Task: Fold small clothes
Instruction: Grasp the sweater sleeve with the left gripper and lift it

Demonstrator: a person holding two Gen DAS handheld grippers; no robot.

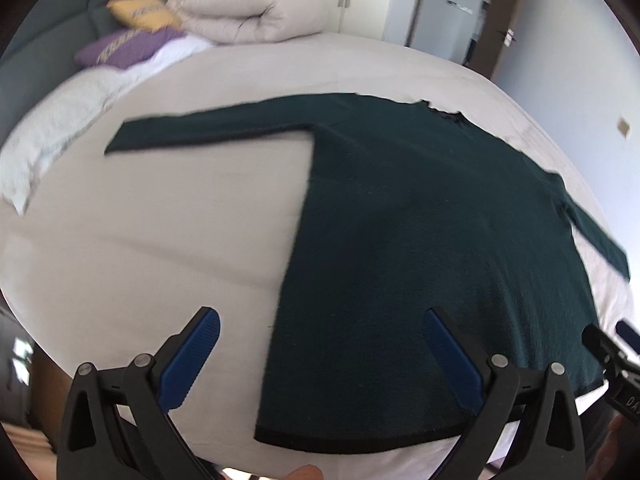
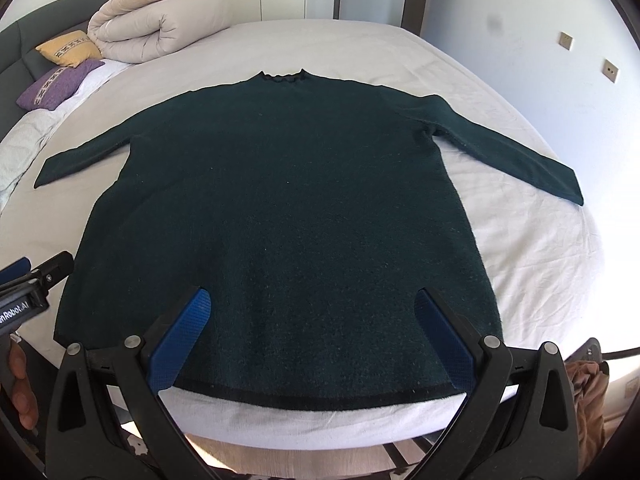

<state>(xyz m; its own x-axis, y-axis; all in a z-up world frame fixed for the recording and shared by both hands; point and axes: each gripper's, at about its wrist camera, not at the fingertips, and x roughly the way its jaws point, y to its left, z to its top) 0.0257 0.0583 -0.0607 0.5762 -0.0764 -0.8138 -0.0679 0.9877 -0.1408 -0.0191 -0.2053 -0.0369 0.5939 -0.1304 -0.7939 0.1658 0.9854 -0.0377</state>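
Bed (image 2: 520, 240), white sheet: green sweater (image 2: 288, 200) spread flat ahead of both tools. Left tool (image 1: 320, 328), right tool (image 2: 312, 304): wide apart, empty. Duvet (image 2: 160, 24), two pillows beyond; wardrobe behind.

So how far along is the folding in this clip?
Done: the sweater lies spread flat on the bed, both sleeves out to the sides. In hand: nothing; the left gripper and right gripper are open above the hem, gripping no cloth. Left: every fold, since no sleeve or side is turned in yet.
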